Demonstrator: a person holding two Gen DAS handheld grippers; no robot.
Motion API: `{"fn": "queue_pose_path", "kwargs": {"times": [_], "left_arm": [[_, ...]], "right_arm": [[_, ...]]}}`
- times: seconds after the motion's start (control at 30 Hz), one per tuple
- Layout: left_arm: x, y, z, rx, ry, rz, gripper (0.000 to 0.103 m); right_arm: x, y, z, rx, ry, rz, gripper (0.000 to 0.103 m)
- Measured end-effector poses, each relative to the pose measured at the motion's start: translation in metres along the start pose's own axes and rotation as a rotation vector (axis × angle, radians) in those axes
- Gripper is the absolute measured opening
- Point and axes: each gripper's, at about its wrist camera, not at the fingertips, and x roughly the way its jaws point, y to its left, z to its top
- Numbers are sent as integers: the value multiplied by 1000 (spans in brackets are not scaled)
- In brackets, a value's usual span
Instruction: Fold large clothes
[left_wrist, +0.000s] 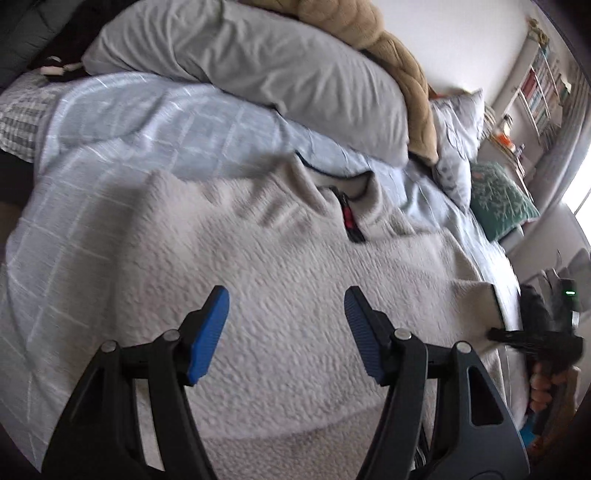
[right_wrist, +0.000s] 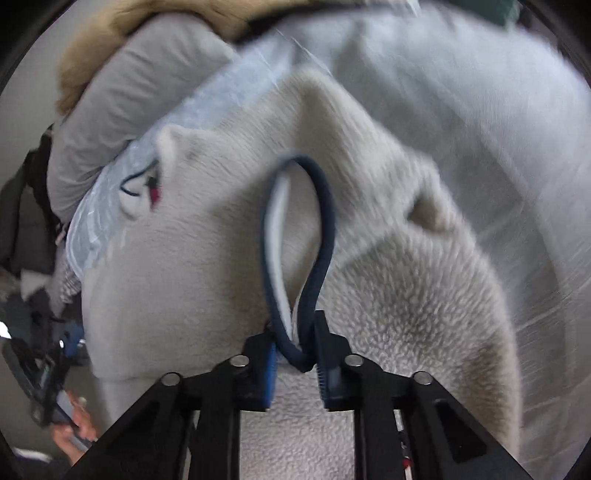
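Note:
A cream fleece pullover (left_wrist: 258, 266) lies spread on the bed, its collar with a dark zip and red tab (left_wrist: 349, 218) toward the pillows. My left gripper (left_wrist: 286, 325) is open and empty, hovering just above the fleece body. My right gripper (right_wrist: 295, 354) is shut on the navy-trimmed sleeve cuff (right_wrist: 306, 236) of the fleece (right_wrist: 207, 258), holding the cuff loop up in front of it. In the left wrist view the right gripper (left_wrist: 496, 334) shows at the right edge, pinching the fleece edge.
The bed has a light blue checked duvet (left_wrist: 110, 147). A grey pillow (left_wrist: 258, 62), a tan blanket (left_wrist: 388, 48), a patterned pillow (left_wrist: 458, 140) and a green cushion (left_wrist: 498, 203) lie at the head. Shelves (left_wrist: 543, 85) stand at far right.

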Motion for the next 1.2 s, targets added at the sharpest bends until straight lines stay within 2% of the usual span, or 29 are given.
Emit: {"fn": "queue_pose_path", "kwargs": {"times": [0.13,0.23,0.27,0.33,0.4,0.47,0.5,0.53,0.63,0.67,0.8,0.87,0.9,0.97,1.03,1.1,1.2], "left_arm": [[-1,9,6,-29,-53,6,66],[9,14,3,-34,-34,4,66],[14,14,1,-28,-16,6,65],[28,14,-5,-8,42,4,65],[45,12,-13,28,127,27,65],[61,8,-23,89,197,75,65],[61,4,-26,121,188,94,65],[60,0,-25,137,181,107,65],[49,-2,-17,113,157,95,65],[44,-1,-14,98,136,86,65],[20,13,3,-6,-7,77,63],[18,17,7,-18,-50,103,49],[22,18,9,-17,-50,112,42],[32,18,9,-12,-35,119,41],[47,15,5,14,-3,144,40],[59,16,-3,47,30,181,41],[69,23,-16,73,31,188,41]], "right_arm": [[-52,29,12,-146,-253,2,11],[-67,30,17,-214,-386,0,11],[-65,27,20,-232,-412,-30,11],[-43,9,26,-212,-383,-109,11],[0,-24,31,-121,-243,-119,13],[42,-48,26,-82,-101,-175,17],[47,-51,23,-90,-101,-168,22],[46,-51,21,-101,-121,-179,35],[27,-46,25,-93,-162,-197,52],[14,-47,25,-75,-199,-174,53],[-18,-55,27,-4,-293,-116,53],[-27,-53,30,20,-342,-93,53],[-29,-52,32,21,-357,-85,53],[-28,-40,36,-9,-386,-75,50],[-25,-26,36,-62,-387,-55,38],[-6,-9,36,-129,-353,-37,34],[26,-5,30,-171,-275,-100,30]]}}
